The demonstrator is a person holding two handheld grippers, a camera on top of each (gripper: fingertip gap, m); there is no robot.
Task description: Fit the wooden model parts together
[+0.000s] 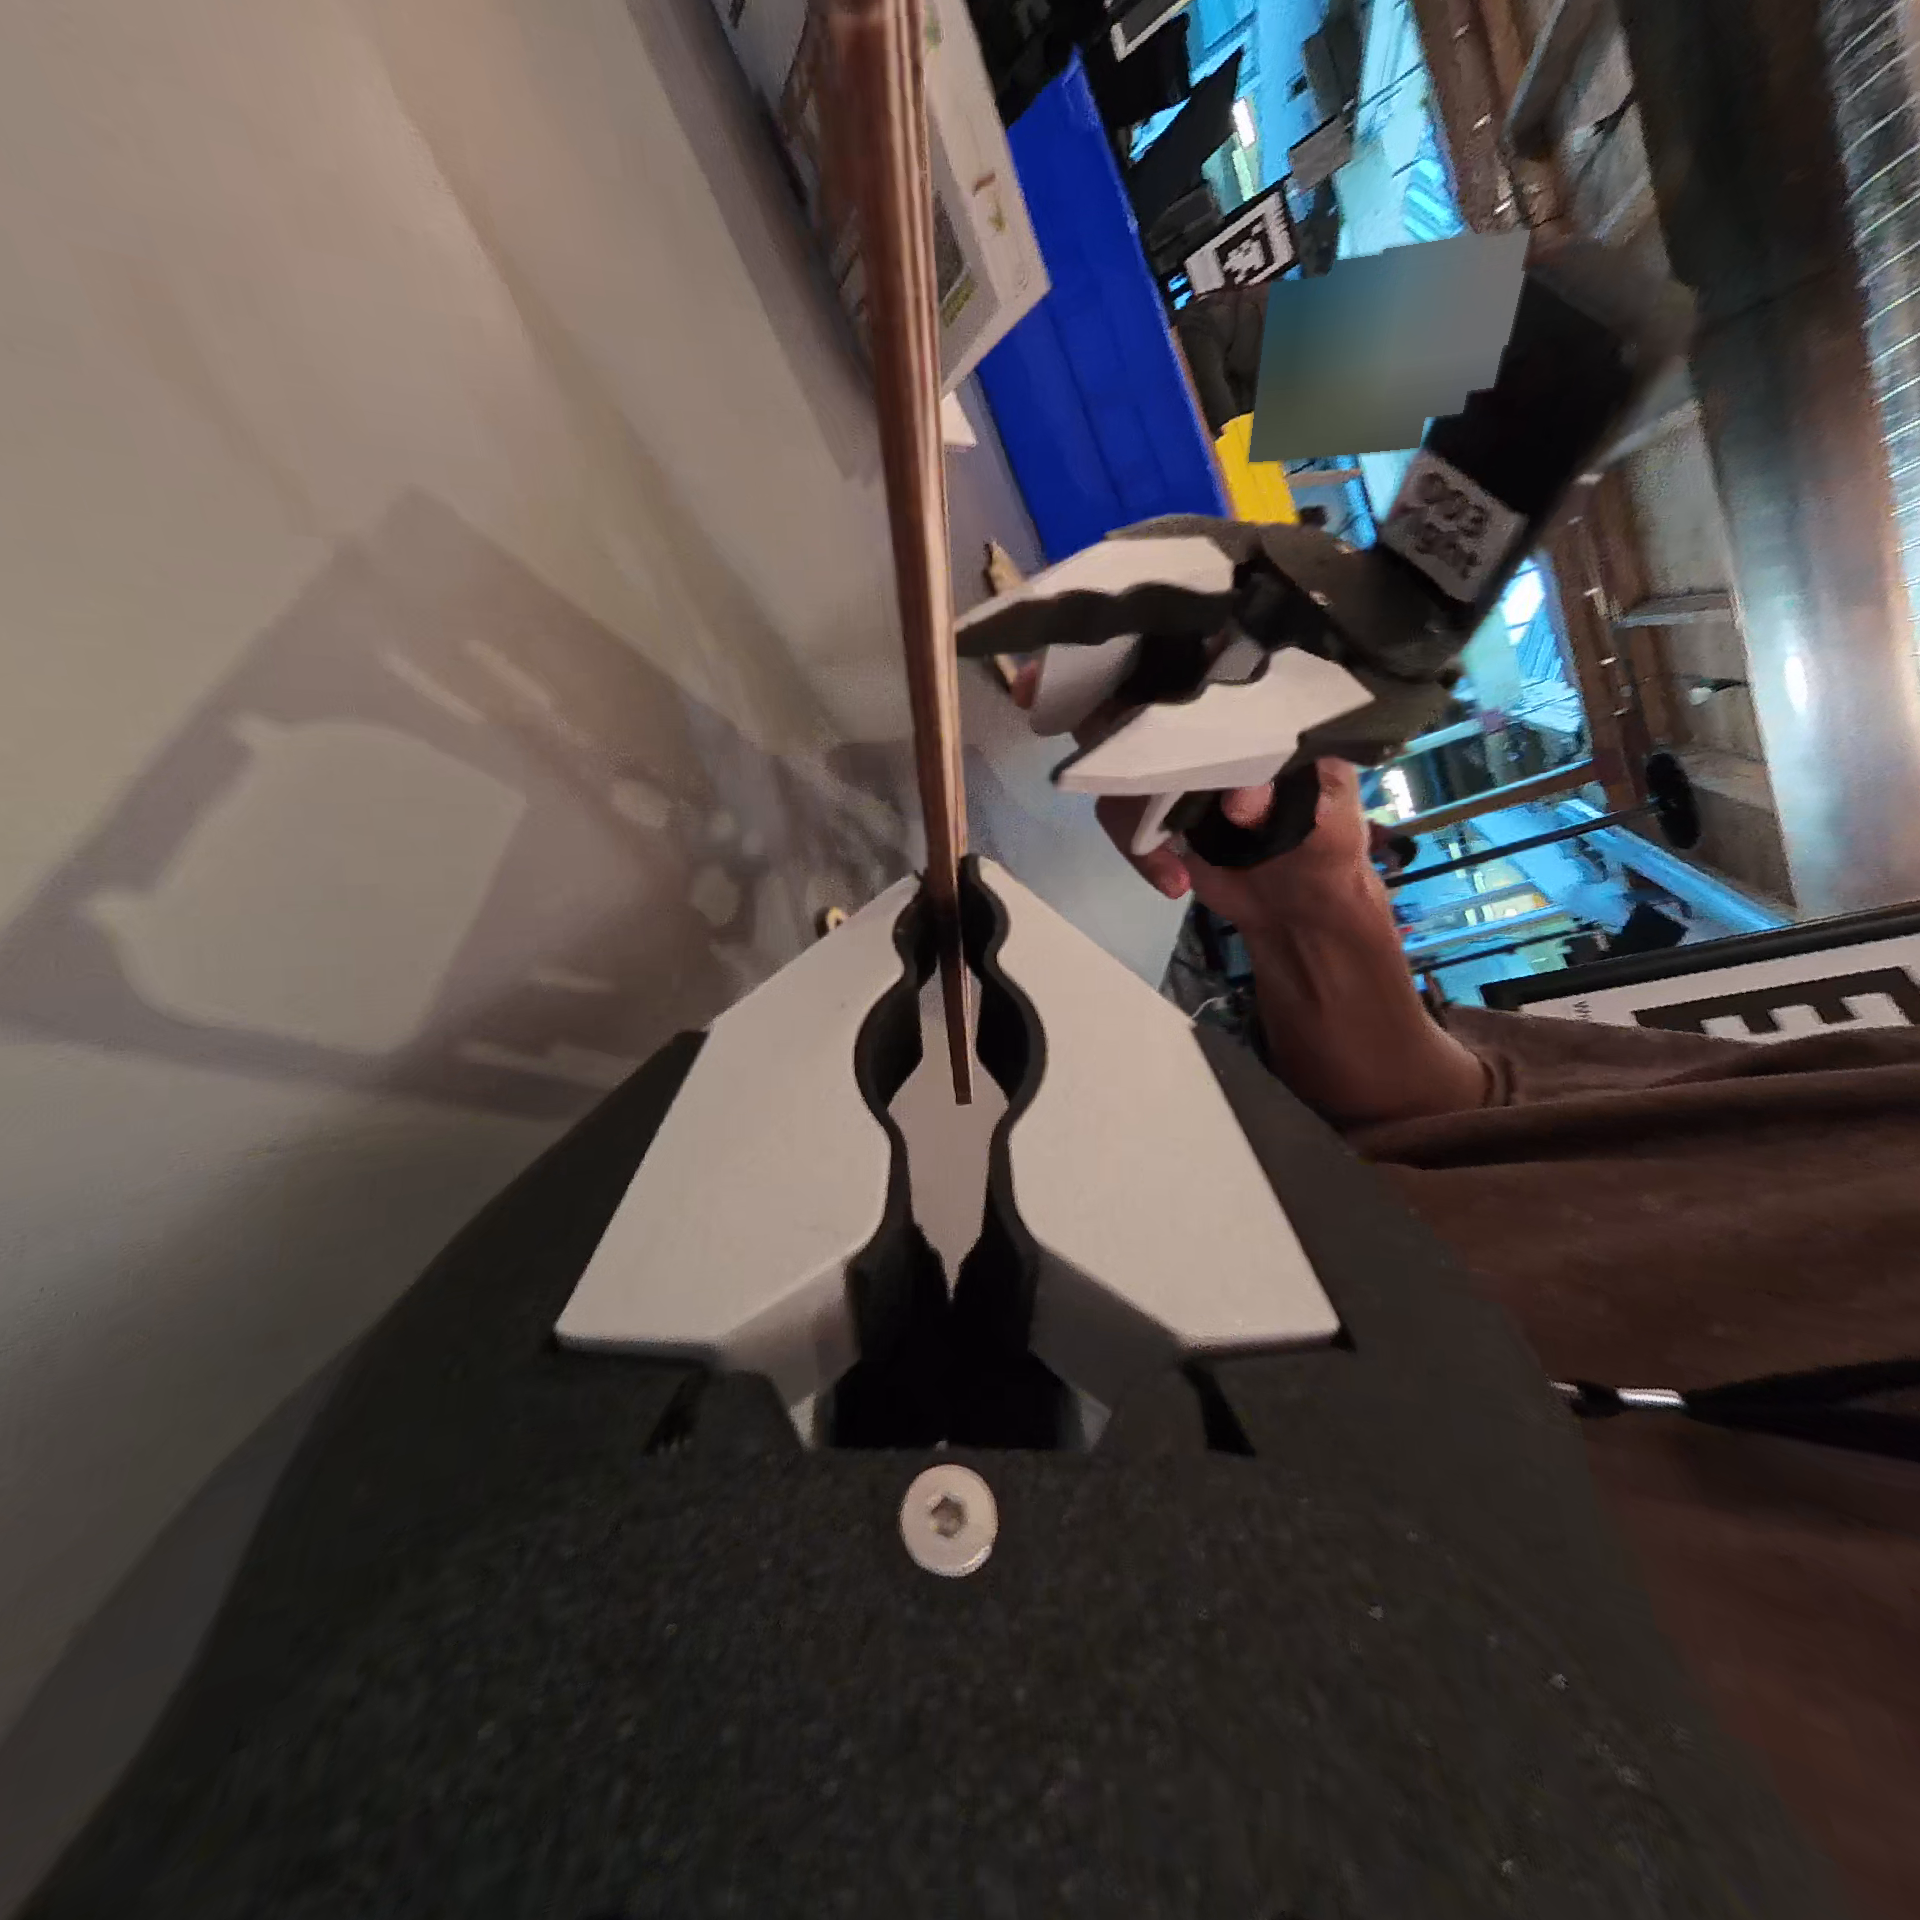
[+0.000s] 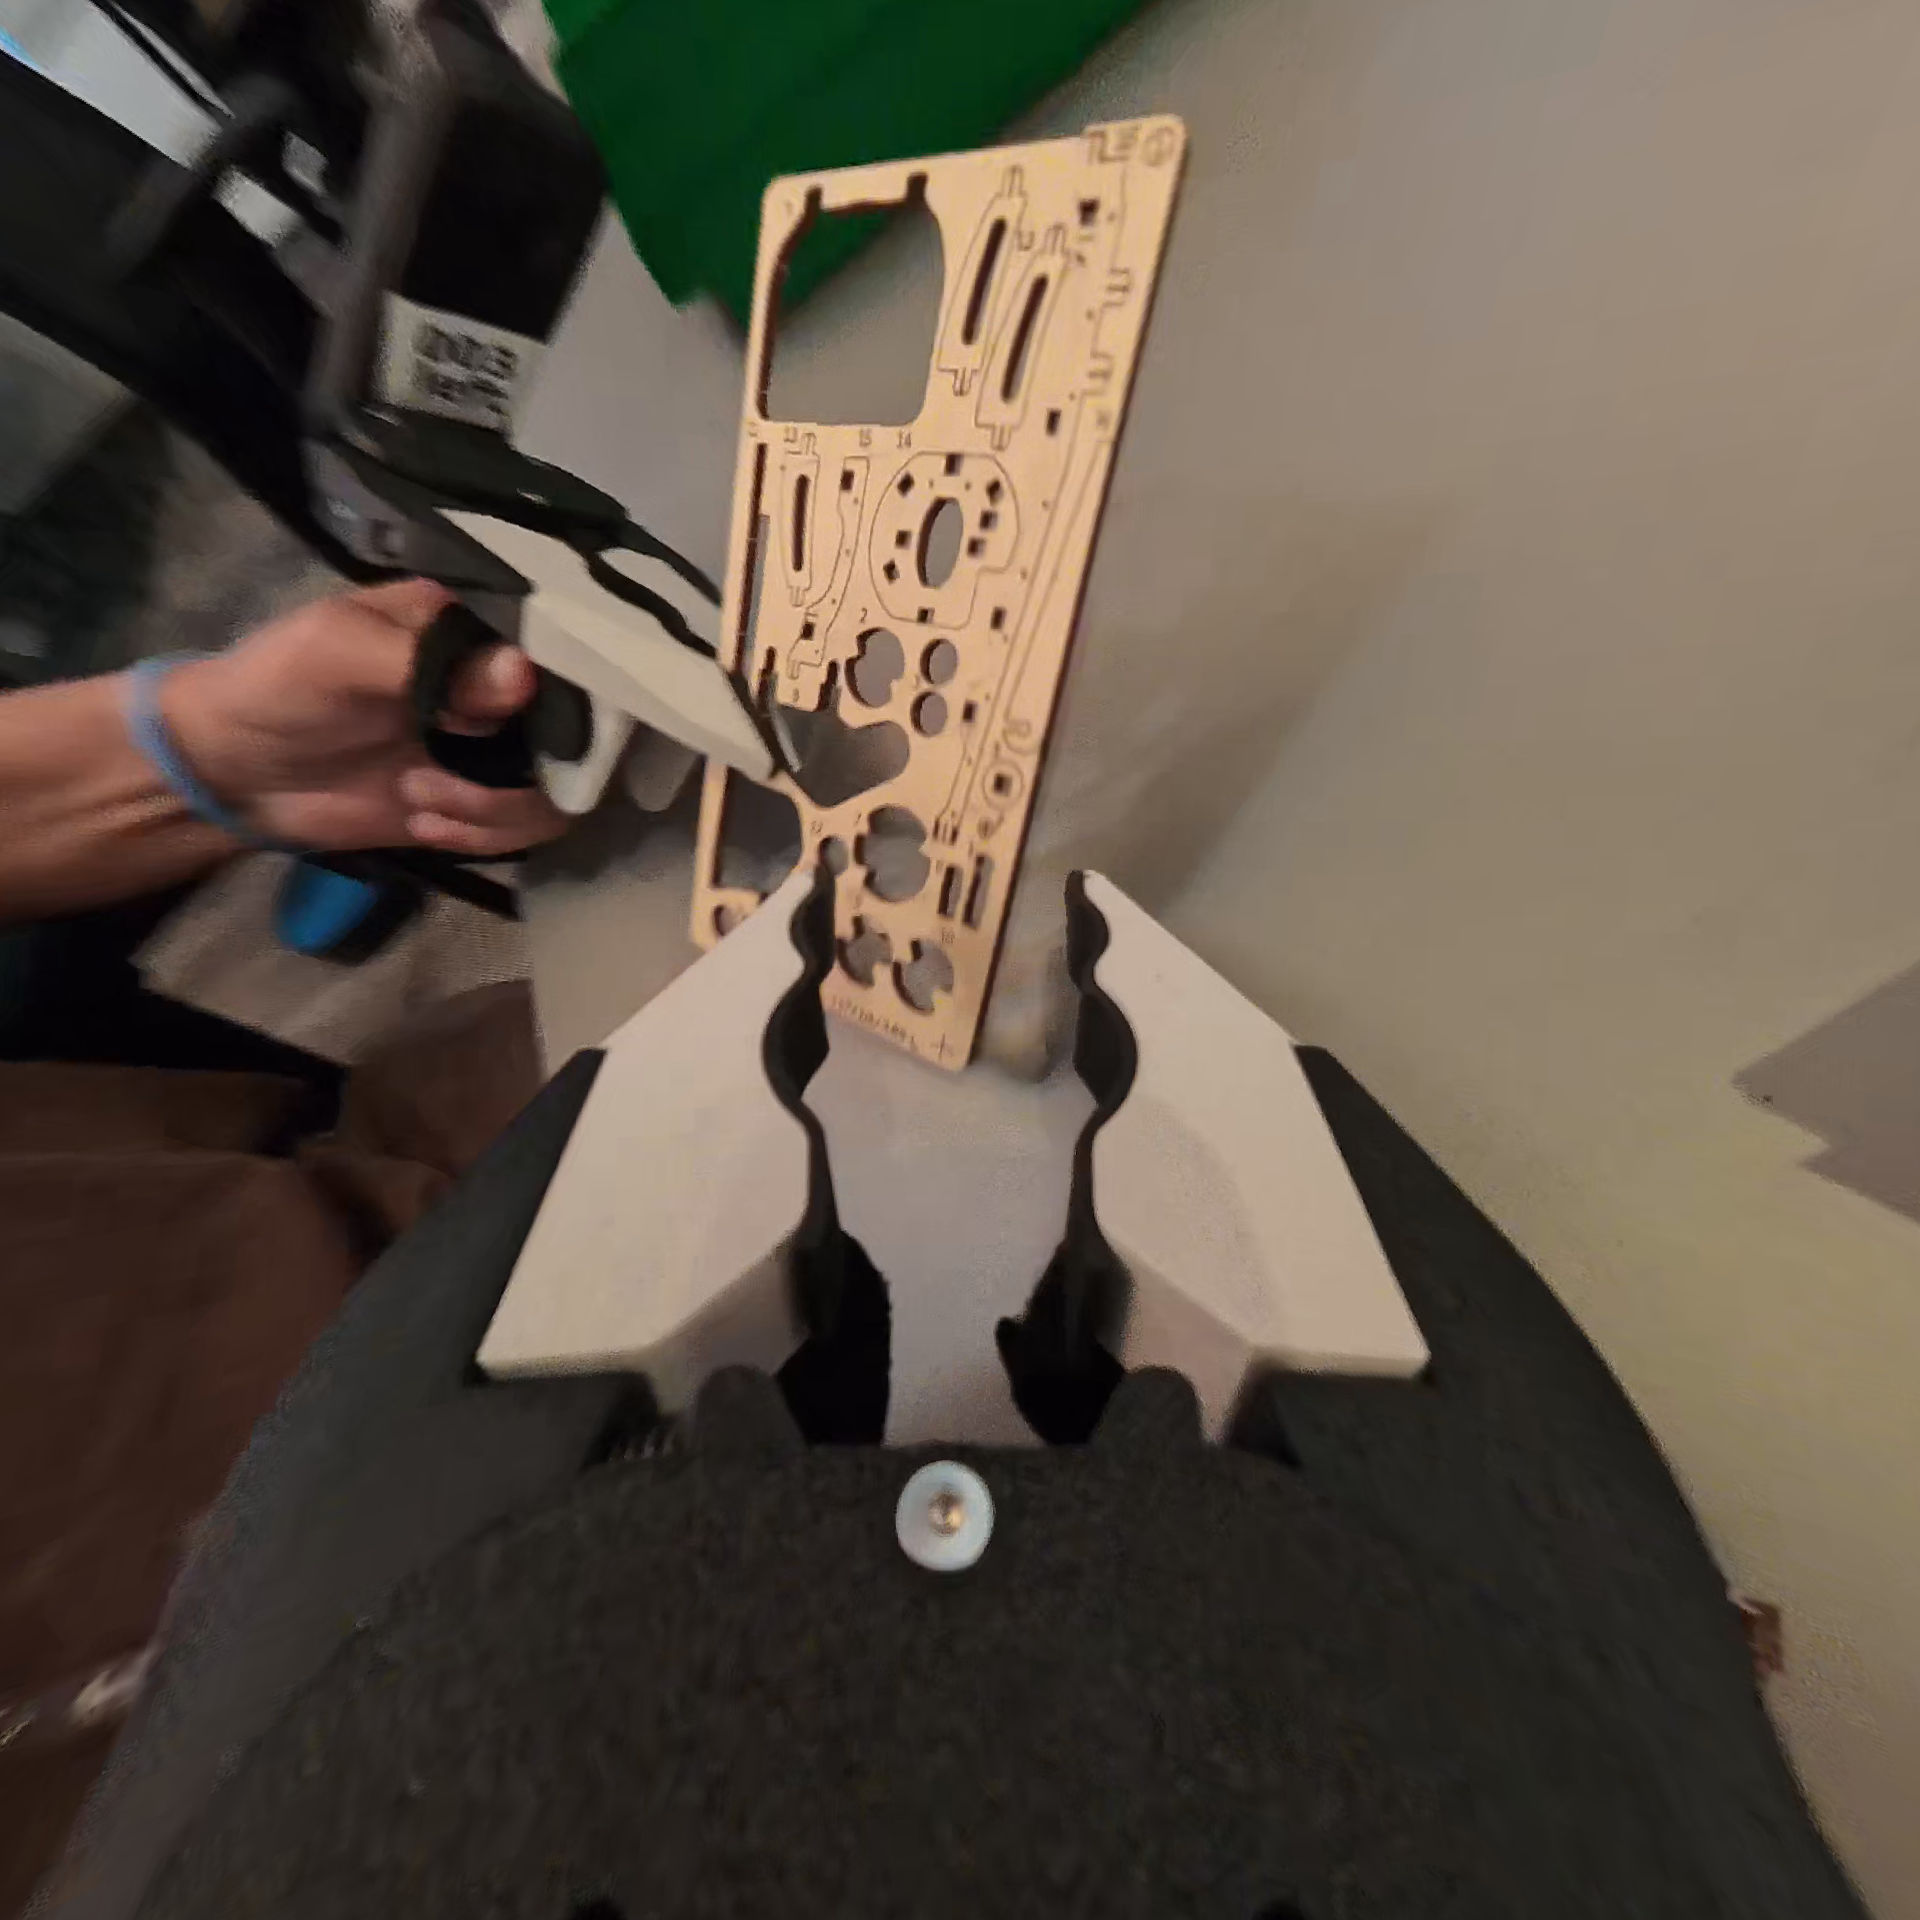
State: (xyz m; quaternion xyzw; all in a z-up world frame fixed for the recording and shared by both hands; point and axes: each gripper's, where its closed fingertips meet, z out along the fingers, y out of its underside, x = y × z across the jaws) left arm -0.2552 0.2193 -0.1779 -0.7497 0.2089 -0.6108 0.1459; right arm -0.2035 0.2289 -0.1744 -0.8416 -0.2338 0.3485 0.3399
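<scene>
A thin wooden sheet of laser-cut model parts (image 2: 935,520) stands upright over the grey table (image 2: 1455,520), with several parts punched out of it. My left gripper (image 1: 943,894) is shut on the sheet, which shows edge-on in the left wrist view (image 1: 904,416). In the right wrist view the left gripper (image 2: 774,748) clamps the sheet's left edge. My right gripper (image 2: 945,894) is open and empty, its fingertips just in front of the sheet's lower part. It also shows in the left wrist view (image 1: 1013,707), open, to the right of the sheet.
A blue bin (image 1: 1091,364) and a white box (image 1: 977,239) stand behind the sheet, with a yellow item (image 1: 1257,478) beyond. A green object (image 2: 779,104) lies at the back. A small wooden piece (image 1: 1000,566) lies on the table. A person's hands hold both grippers. My right fingertips sit around 6 cm from my left ones.
</scene>
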